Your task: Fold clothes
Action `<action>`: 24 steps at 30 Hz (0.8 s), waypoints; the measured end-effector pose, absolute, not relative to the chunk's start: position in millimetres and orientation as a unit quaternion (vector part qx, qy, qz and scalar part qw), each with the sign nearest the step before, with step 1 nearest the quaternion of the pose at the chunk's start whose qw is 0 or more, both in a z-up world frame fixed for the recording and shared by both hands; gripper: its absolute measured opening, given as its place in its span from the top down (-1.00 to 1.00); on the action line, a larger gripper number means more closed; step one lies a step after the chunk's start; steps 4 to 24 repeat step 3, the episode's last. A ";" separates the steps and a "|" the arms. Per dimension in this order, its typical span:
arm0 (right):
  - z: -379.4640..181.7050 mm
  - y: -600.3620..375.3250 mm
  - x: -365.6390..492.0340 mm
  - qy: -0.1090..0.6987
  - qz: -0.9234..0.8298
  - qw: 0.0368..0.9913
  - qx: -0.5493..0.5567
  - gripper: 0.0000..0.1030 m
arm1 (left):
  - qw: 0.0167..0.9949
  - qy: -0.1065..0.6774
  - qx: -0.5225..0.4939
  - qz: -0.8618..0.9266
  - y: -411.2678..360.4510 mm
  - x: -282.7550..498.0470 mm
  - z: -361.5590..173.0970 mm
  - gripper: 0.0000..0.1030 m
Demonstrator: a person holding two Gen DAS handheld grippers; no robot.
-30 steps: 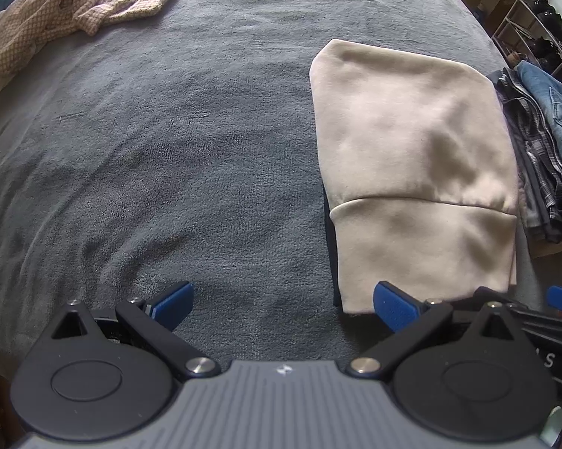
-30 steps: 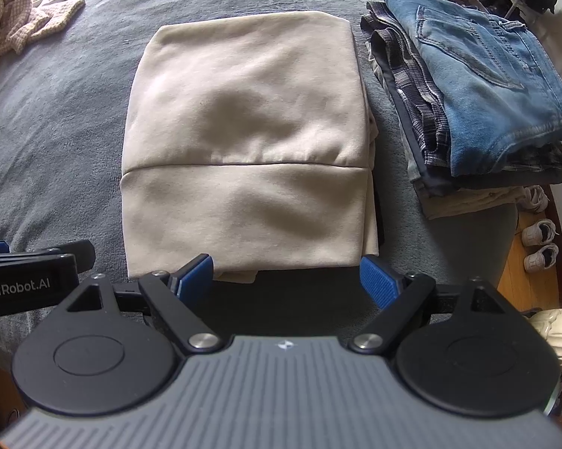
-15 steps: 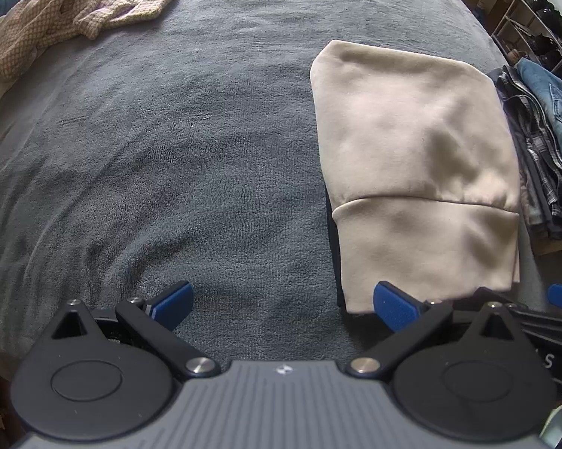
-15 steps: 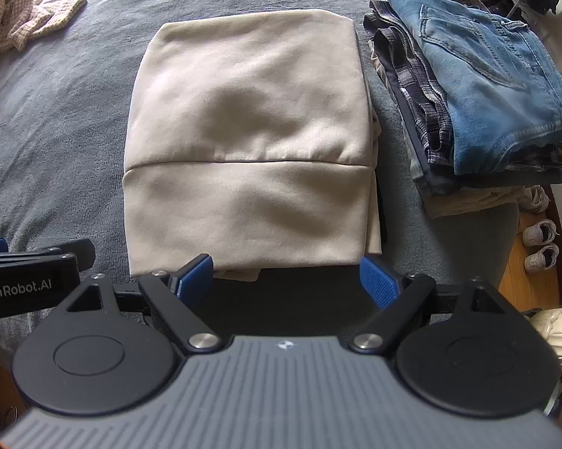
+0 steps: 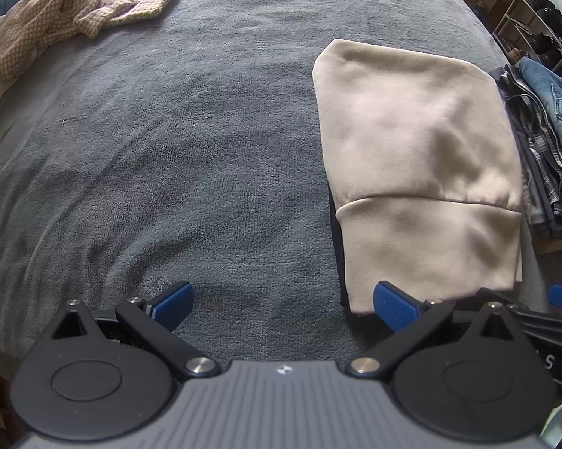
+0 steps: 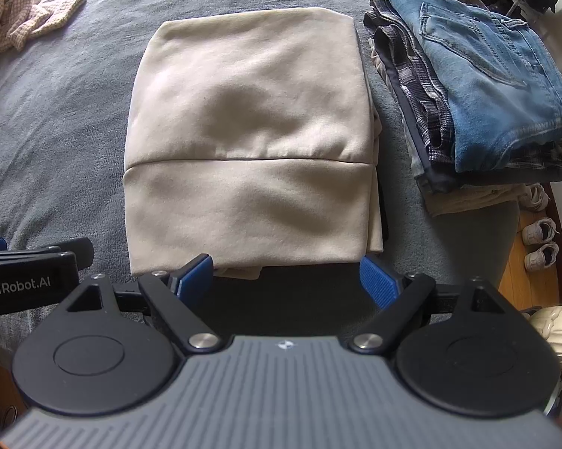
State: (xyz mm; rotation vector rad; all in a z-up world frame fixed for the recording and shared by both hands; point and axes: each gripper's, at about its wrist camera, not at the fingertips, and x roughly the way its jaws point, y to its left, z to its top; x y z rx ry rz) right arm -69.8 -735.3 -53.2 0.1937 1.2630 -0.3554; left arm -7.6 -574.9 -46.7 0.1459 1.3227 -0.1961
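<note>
A folded beige garment lies flat on the grey bedspread, with a dark layer showing under its near edge. My right gripper hovers open just short of that near edge, nothing between its blue pads. In the left wrist view the same beige garment sits to the right. My left gripper stands open over the bare grey bedspread, its right pad close to the garment's near left corner. Both grippers point steeply down.
A stack of folded clothes topped by blue jeans sits right of the beige garment. A crumpled checked beige garment lies at the far left. The bed's edge, wooden floor and white shoes are at the right. A shoe rack stands beyond.
</note>
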 end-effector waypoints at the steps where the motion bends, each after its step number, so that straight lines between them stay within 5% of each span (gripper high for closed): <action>1: -53.2 -735.2 -69.7 0.586 -0.165 0.788 0.090 -0.66 | 0.782 0.613 0.067 -0.091 -574.6 -7.5 -46.7 -0.99; 24: -53.2 -734.9 -69.4 0.586 -0.165 0.788 0.090 -0.66 | 0.782 0.613 0.067 -0.090 -574.3 -6.9 -46.8 -0.99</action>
